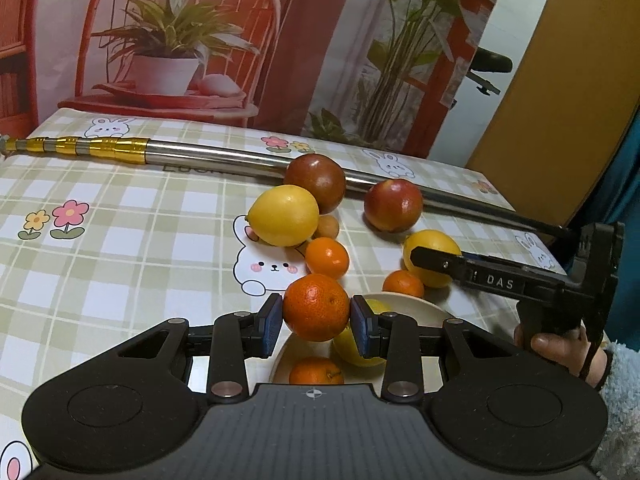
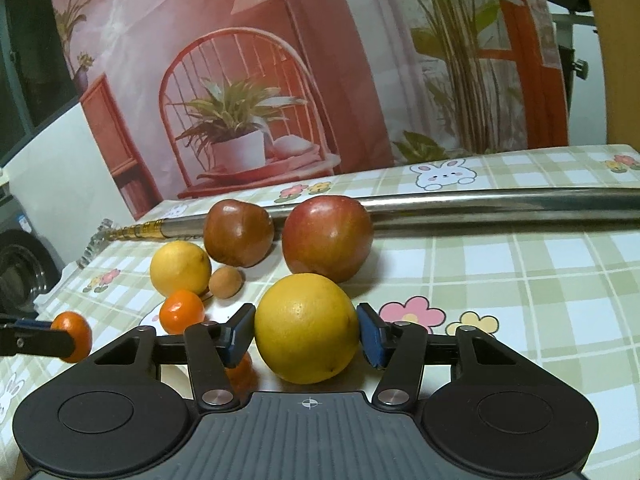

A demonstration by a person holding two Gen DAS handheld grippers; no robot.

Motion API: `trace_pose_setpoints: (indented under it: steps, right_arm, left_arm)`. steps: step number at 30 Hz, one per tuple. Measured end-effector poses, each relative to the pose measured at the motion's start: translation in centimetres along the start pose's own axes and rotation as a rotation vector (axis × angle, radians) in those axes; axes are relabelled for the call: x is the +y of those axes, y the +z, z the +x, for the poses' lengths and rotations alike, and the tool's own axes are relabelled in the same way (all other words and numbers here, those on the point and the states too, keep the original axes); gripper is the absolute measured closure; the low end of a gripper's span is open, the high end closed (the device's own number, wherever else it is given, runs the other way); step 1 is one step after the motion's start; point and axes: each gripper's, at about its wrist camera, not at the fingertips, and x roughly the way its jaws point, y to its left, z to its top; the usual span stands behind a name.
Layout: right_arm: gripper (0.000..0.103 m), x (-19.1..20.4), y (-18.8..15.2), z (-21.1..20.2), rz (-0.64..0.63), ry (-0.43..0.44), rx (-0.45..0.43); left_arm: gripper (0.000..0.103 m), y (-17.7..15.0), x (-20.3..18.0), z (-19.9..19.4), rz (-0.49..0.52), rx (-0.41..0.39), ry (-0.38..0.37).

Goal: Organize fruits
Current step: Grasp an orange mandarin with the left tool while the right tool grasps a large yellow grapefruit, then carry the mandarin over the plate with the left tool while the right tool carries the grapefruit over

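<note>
the left gripper (image 1: pixel 316 322) is clenched on a mandarin (image 1: pixel 316 307), both blue pads pressed to its sides, holding it above a cream plate (image 1: pixel 424 307) at the near edge of the worktop (image 1: pixel 120 208). the plate already carries another mandarin (image 1: pixel 316 371) and a lemon (image 1: pixel 352 354), partly hidden behind the gripper. the right gripper (image 2: pixel 306 330) grasps a second lemon (image 2: pixel 306 328), pads tight on both sides, just beside the plate's right rim. loose fruit lies toward the middle of the worktop: a third lemon (image 1: pixel 284 216) touching a dark apple (image 1: pixel 315 182), a small tan fruit (image 1: pixel 328 227) between them and a mandarin (image 1: pixel 327 258), a red apple (image 1: pixel 393 205) apart to the right, and one more mandarin (image 1: pixel 403 283) close against the plate's far rim. a steel pole (image 1: pixel 208 154) with gold bands runs along the far edge, behind the apples. a hand (image 1: pixel 560 350) in a fluffy blue sleeve (image 1: pixel 620 392) holds the right gripper's handle.
</note>
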Motion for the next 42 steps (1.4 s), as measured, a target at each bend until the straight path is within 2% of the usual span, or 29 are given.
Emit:
trace_pose_setpoints:
  steps: [16,20,28,34,42]
  right_arm:
    - [0.052,-0.4,-0.2,-0.6,0.023,-0.002,-0.029]
    - [0.052,-0.3,-0.2,-1.0,0.024,-0.036,-0.026]
    - [0.052,0.0,-0.8,-4.4,0.072,-0.040,-0.041]
    - [0.052,1.7,-1.7,-7.5,0.065,-0.029,-0.054]
    - [0.052,5.2,-2.8,-8.5,0.013,0.022,-0.038]
  left_arm:
    - [0.064,-0.6,-0.5,-1.1,0.002,0.010,0.004]
    - [0.064,-1.2,-1.0,-1.9,0.012,0.016,0.003]
    - [0.064,-3.1,-2.0,-3.5,0.046,0.047,-0.006]
    - [0.064,-4.1,-2.1,-3.6,0.034,0.094,-0.013]
    - [0.064,-5.0,-2.2,-3.1,0.045,0.159,0.012]
